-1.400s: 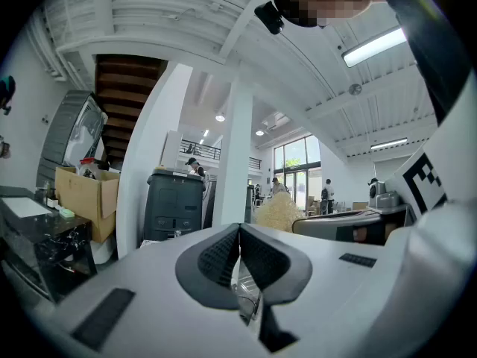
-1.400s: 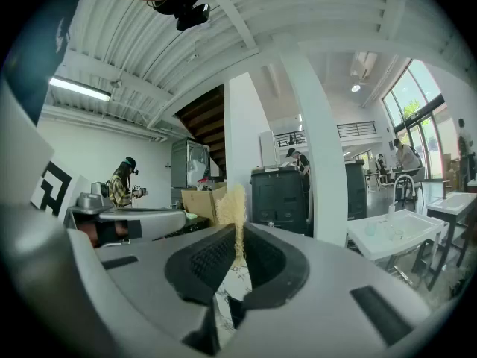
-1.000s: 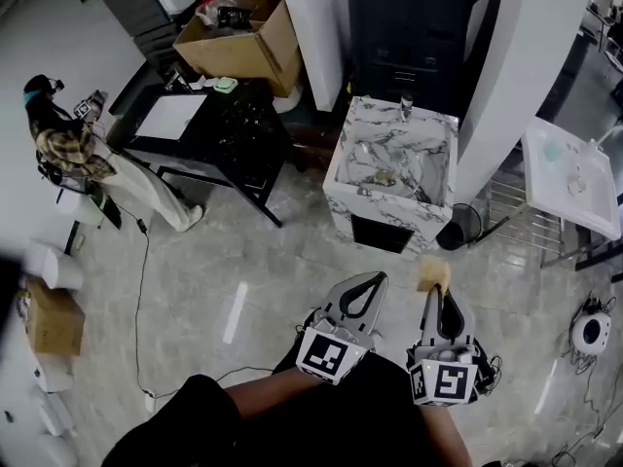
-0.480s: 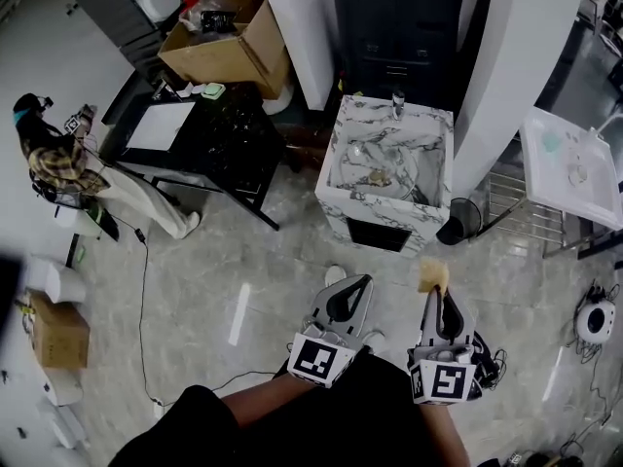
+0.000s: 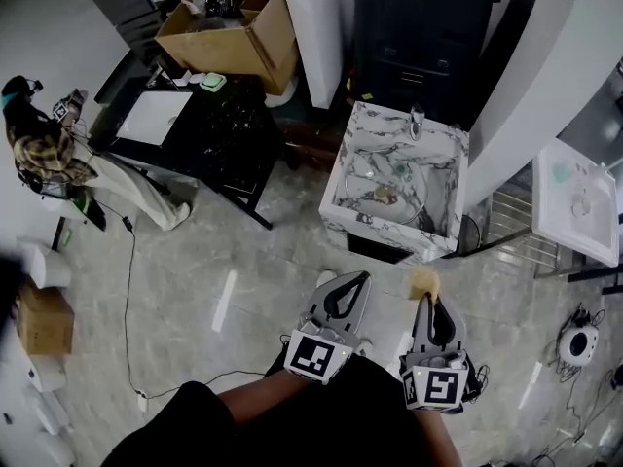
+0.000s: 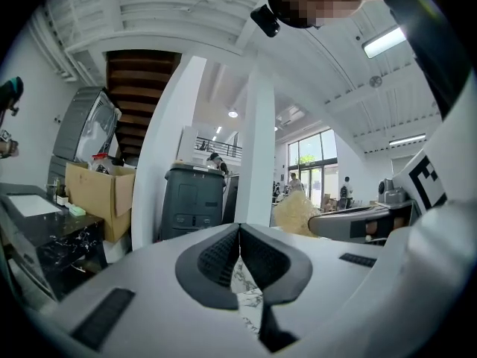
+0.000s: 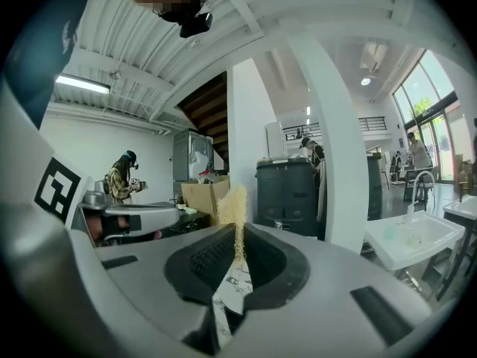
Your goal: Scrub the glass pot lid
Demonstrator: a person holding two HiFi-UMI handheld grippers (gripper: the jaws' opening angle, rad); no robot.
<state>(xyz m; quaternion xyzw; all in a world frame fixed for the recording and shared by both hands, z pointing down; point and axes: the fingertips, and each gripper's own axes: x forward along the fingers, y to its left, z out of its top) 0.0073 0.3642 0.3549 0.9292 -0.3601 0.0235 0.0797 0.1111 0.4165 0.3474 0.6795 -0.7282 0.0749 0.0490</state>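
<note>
A marble sink stand [image 5: 345, 210] stands on the floor ahead of me. A round glass pot lid [image 5: 385, 191] lies in its basin, below the tap [image 5: 417, 120]. My left gripper [image 5: 362, 277] is shut with nothing between its jaws [image 6: 239, 227]. My right gripper [image 5: 425, 298] is shut on a pale yellow scrubber [image 5: 422, 280], which sticks up past the jaw tips [image 7: 233, 200]. Both grippers are held side by side at waist height, short of the sink. The scrubber [image 6: 295, 213] also shows in the left gripper view, at the right.
A black table [image 5: 209, 129] and an open cardboard box [image 5: 234, 32] stand at the back left, with a person [image 5: 44, 149] beside them. A black cabinet [image 5: 428, 37], white pillars and a white basin [image 5: 579, 193] flank the sink. A cable [image 5: 127, 300] crosses the floor.
The head view has shifted, so the sink and the room sit differently in the frame. Both grippers have stayed shut and side by side, the scrubber still in the right one.
</note>
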